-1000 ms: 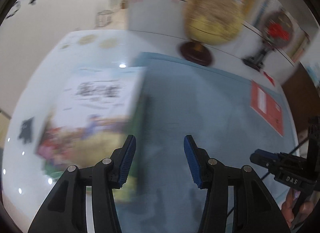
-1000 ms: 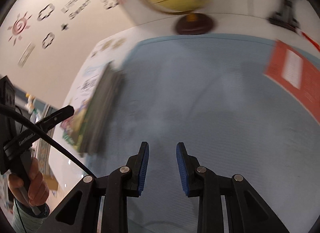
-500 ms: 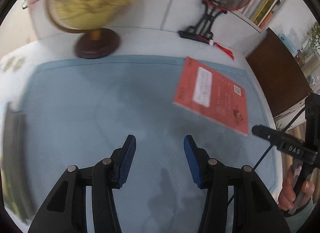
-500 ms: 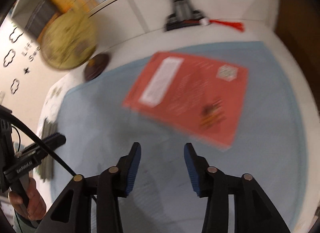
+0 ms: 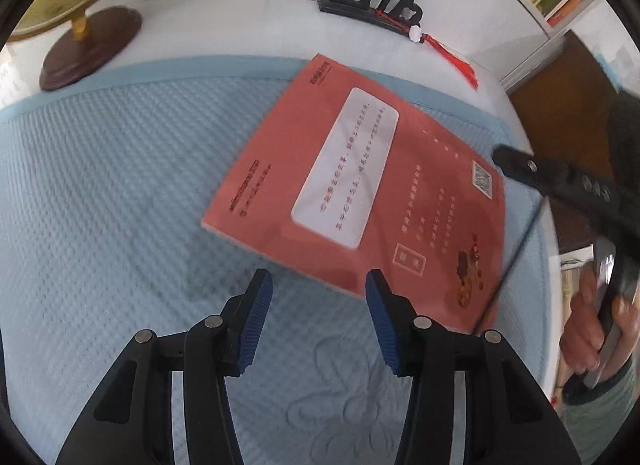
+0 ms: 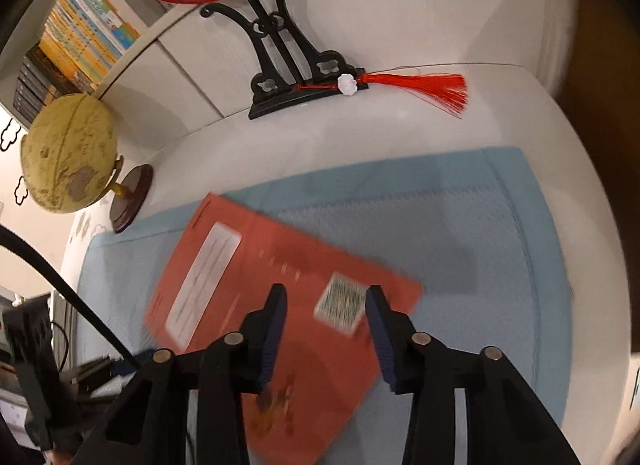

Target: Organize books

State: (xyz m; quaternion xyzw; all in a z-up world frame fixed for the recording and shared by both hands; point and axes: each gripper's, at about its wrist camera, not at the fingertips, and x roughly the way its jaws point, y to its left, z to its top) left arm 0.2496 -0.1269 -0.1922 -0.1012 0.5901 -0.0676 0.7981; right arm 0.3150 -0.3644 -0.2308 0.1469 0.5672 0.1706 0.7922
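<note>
The left gripper (image 5: 318, 319) hangs with its jaws apart and nothing between them, just short of the near edge of the red book (image 5: 360, 193); the right gripper (image 6: 325, 331), whose jaws have just been closing in but are still apart and empty, is poised over the book's middle near its code square. The book lies flat and skewed on the blue mat (image 5: 100, 185). It looks thin, light and bendy with a smooth cover, so an edge or corner seems the best hold.
</note>
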